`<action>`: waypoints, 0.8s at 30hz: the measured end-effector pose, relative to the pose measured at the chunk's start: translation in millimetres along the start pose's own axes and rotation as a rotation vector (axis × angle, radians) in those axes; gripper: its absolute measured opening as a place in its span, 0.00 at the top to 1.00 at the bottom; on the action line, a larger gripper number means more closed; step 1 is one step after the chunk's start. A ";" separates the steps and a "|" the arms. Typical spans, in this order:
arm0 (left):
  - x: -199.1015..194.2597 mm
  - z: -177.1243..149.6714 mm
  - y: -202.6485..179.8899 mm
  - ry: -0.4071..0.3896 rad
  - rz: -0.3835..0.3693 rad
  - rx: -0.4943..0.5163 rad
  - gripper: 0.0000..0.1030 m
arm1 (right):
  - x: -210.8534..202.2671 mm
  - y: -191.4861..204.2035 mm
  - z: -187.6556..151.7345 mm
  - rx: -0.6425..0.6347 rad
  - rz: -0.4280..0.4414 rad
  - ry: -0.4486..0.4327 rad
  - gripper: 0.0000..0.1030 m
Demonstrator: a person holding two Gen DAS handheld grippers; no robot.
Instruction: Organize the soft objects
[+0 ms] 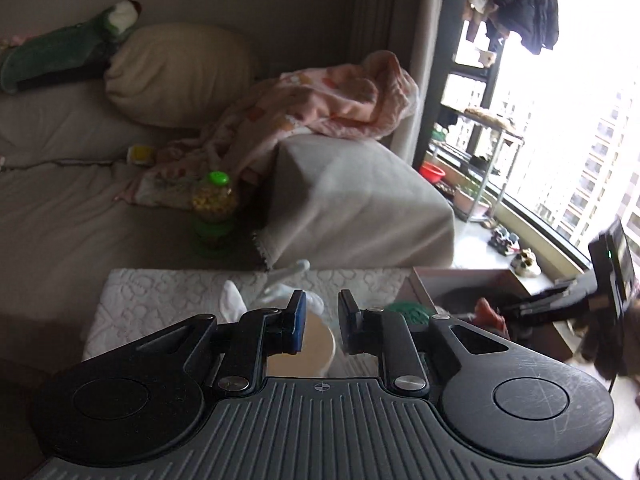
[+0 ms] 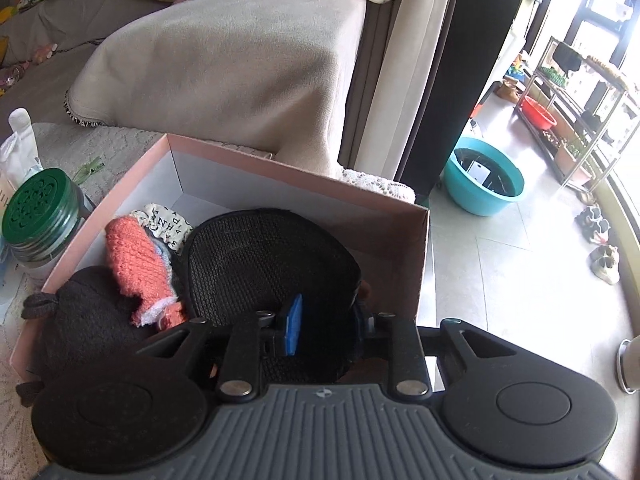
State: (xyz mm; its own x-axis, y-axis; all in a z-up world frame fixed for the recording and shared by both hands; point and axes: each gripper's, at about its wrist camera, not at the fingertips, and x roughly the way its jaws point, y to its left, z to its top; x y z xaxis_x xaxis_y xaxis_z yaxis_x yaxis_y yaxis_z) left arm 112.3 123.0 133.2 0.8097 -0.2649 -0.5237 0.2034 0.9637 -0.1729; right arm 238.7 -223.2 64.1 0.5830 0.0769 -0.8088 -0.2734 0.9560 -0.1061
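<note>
Inside the pink cardboard box (image 2: 224, 168), the right gripper (image 2: 328, 330) straddles a black mesh pad (image 2: 268, 264), jaws parted, beside unreadable lettered cloth (image 2: 168, 222).

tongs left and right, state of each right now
left tongs: open a little, holding nothing
right tongs: open over the black mesh pad in the box, not gripping it

Pink box (image 2: 304, 184) crowded by black mesh pad (image 2: 272, 256), orange knit (image 2: 136, 264); far corner free

The box (image 2: 304, 184) was pink outside, white inside; in it lay an orange knit piece (image 2: 136, 264) and a black mesh item (image 2: 272, 256); the jar lid (image 2: 38, 204) was dark green; the blanket (image 1: 320, 104) pink, flower-printed.
</note>
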 end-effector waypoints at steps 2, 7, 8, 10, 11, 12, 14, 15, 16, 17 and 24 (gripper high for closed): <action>-4.3 -10.4 -9.3 0.014 -0.034 0.061 0.81 | -17.3 -2.1 4.1 0.004 0.001 -0.037 0.45; -10.2 -10.2 4.6 -0.047 0.019 0.019 0.80 | -65.5 9.2 12.0 -0.075 -0.038 -0.150 0.39; -8.7 -4.2 16.3 -0.057 0.029 -0.027 0.81 | -74.1 13.5 13.7 -0.087 -0.032 -0.167 0.39; -2.9 9.0 37.4 -0.051 0.034 -0.119 0.81 | -88.6 22.8 16.3 -0.111 -0.006 -0.195 0.38; 3.9 18.0 47.2 -0.031 0.024 -0.162 0.81 | -94.3 28.5 18.0 -0.124 0.008 -0.204 0.38; 14.5 27.8 54.6 0.012 0.007 -0.191 0.81 | -98.7 35.4 19.9 -0.138 0.023 -0.211 0.37; 44.9 46.3 62.0 0.137 -0.032 -0.212 0.81 | -103.2 50.6 25.4 -0.166 0.052 -0.217 0.36; 61.2 53.4 62.3 0.186 -0.035 -0.209 0.81 | -103.1 57.9 28.7 -0.176 0.070 -0.217 0.36; 77.2 59.3 60.0 0.230 -0.030 -0.192 0.81 | -102.1 65.4 31.7 -0.182 0.089 -0.216 0.36; 93.4 63.5 56.5 0.278 -0.022 -0.165 0.81 | -100.3 73.3 35.2 -0.182 0.108 -0.214 0.36; 154.3 55.4 68.6 0.444 0.058 -0.040 0.81 | -91.3 99.0 51.7 -0.188 0.150 -0.189 0.36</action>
State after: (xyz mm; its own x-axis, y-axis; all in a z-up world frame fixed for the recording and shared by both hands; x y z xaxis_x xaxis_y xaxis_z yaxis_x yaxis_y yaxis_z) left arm 281.6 150.1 86.7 0.5029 -0.2076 -0.8390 0.1364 0.9776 -0.1602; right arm 198.0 -121.0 157.3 0.6529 0.2811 -0.7034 -0.4932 0.8626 -0.1131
